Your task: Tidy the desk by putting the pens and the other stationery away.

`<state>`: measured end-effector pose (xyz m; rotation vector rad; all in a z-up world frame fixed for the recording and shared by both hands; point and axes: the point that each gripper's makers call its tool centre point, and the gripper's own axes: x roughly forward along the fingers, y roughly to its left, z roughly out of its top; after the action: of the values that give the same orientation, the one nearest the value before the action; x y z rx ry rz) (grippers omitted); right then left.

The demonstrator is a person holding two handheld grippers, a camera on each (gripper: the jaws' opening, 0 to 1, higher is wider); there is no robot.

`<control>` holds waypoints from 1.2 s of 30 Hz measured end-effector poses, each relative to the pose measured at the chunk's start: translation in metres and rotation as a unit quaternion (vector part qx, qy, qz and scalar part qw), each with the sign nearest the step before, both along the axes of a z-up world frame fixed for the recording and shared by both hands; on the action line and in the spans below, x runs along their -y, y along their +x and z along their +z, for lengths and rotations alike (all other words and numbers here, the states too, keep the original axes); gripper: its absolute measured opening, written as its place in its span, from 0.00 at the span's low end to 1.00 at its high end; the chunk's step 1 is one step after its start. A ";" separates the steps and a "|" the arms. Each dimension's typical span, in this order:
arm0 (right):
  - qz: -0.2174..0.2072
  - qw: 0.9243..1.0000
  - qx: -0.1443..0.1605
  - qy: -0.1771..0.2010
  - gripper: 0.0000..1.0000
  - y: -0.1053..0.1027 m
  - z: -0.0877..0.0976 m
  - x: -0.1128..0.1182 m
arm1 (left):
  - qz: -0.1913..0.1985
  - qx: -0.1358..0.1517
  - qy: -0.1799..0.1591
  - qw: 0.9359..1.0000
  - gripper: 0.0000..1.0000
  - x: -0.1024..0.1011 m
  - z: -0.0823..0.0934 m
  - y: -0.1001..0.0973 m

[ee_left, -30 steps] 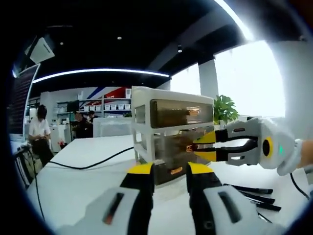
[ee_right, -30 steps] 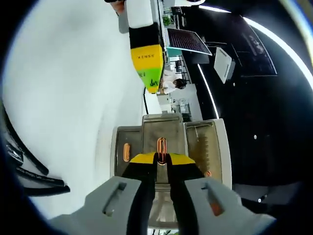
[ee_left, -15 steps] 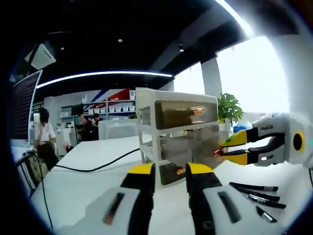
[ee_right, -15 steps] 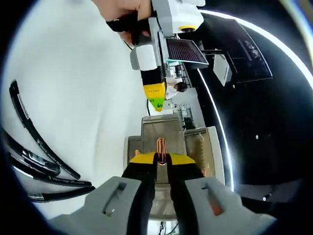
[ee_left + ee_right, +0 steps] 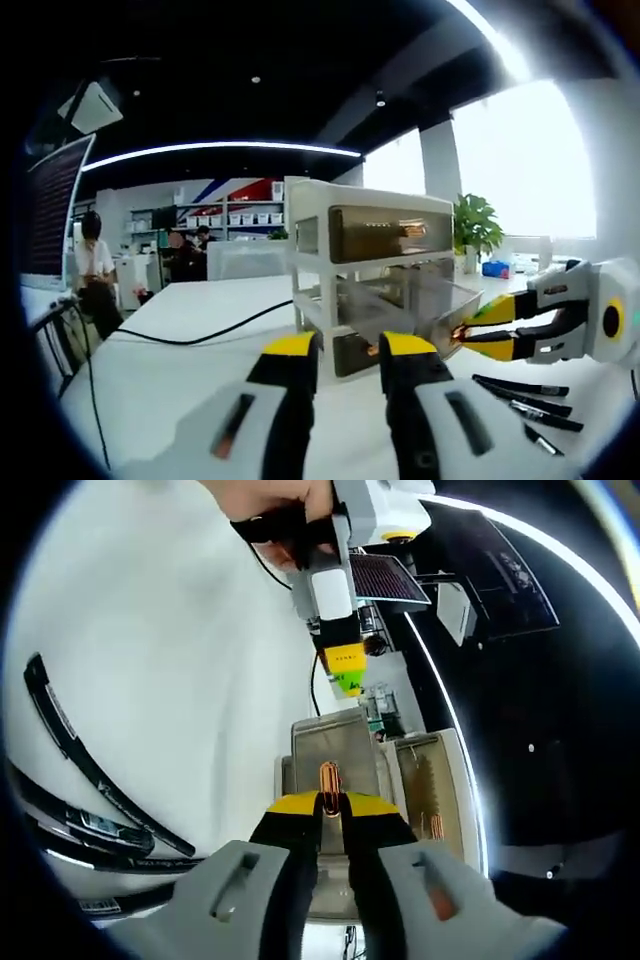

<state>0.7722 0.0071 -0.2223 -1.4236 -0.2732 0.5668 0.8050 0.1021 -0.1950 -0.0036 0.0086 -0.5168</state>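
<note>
Middle drawer drawn out by its copper handle

We are pinching the copper handle (image 5: pixel 329 778) of the middle drawer (image 5: pixel 420 300) with our right gripper (image 5: pixel 330 802), its yellow-tipped jaws closed tight on the handle's thin loop. In the left gripper view that same gripper (image 5: pixel 478 333) is showing on the right, its tips touching the drawer front, and the drawer is standing out from the white drawer unit (image 5: pixel 362 268) towards the near right. The unit has three smoky translucent drawers; the top and bottom ones are sitting flush, each with its own copper handle.

Our left gripper (image 5: pixel 345 347) is hovering near the unit's bottom drawer with its jaws parted and nothing between them. In the right gripper view it (image 5: pixel 345 675) is hanging over the white desk (image 5: pixel 150 660), held by a hand (image 5: pixel 270 505); a dark word is printed on its yellow tip, too small for us to read, above a green patch.

Several black pens (image 5: pixel 520 395) are lying side by side on the desk, near and right of the unit, apart from both grippers; in the right gripper view they (image 5: pixel 90 790) carry white print we cannot make out. A black cable (image 5: pixel 190 335) is trailing across the desk left of the unit
</note>
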 end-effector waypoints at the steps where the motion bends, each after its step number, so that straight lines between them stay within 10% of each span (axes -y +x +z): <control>1: 0.000 1.000 -0.001 0.001 0.11 0.000 0.000 0.000 | 0.000 0.001 -0.001 1.000 0.26 0.000 0.000 0.000; 10: -0.012 1.000 -0.012 -0.001 0.12 -0.001 -0.001 0.000 | -0.007 0.001 -0.009 1.000 0.25 0.003 0.002 -0.001; 15: -0.023 0.996 -0.039 0.073 0.13 -0.017 0.006 -0.002 | -0.015 0.011 0.000 1.000 0.25 0.008 0.004 -0.004; 19: -0.011 0.984 -0.078 0.161 0.18 -0.043 0.020 0.000 | 0.021 0.026 0.080 0.996 0.25 0.001 -0.003 0.000; 26: -0.087 0.938 -0.154 0.298 0.23 -0.064 0.017 0.050 | 0.006 0.034 0.046 0.998 0.25 0.007 0.007 -0.005; 36: -0.185 0.863 -0.256 0.396 0.27 -0.084 -0.040 0.091 | 0.006 0.033 0.045 0.998 0.25 0.007 0.006 -0.004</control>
<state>0.6885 -0.0838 -0.2627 -0.4674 0.1902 0.4160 0.8006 0.0949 -0.1893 0.1015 -0.0323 -0.5030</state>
